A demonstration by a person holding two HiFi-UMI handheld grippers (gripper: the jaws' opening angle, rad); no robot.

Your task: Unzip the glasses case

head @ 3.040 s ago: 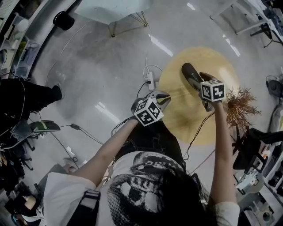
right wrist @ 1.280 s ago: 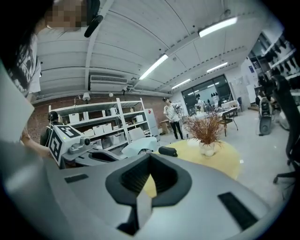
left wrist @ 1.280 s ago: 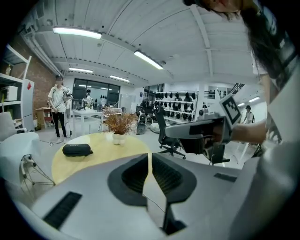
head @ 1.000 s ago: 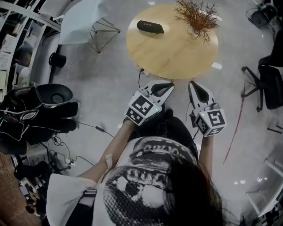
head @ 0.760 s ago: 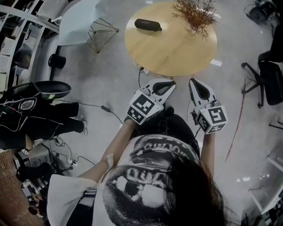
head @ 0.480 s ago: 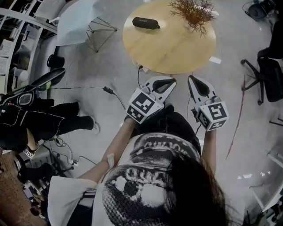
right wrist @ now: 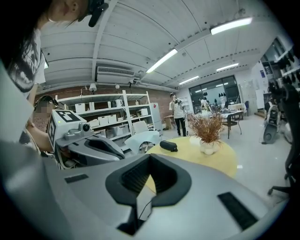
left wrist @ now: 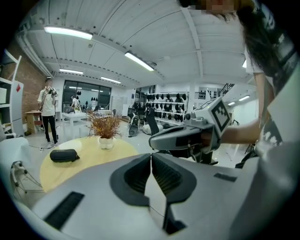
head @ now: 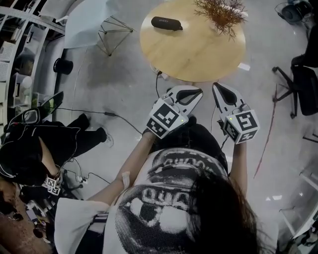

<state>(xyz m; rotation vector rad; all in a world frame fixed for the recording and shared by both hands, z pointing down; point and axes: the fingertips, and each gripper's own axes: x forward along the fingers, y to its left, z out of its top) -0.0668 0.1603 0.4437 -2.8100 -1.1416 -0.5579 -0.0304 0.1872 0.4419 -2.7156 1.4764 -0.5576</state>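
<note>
The black zipped glasses case lies on the far left part of the round wooden table. It also shows in the left gripper view and the right gripper view. My left gripper and right gripper are held side by side in front of my body. Both point toward the table and stop short of its near edge, well away from the case. The jaws of both are shut with nothing between them.
A pot of dried twigs stands on the table's far right. Cables and a power strip lie on the floor by the table. A wire-frame stand is at far left, an office chair right, a person in black left.
Three seconds ago my grippers hung over the table; the view has since swung round, and they now stay near my body. The person in black at left has shifted down the frame.
</note>
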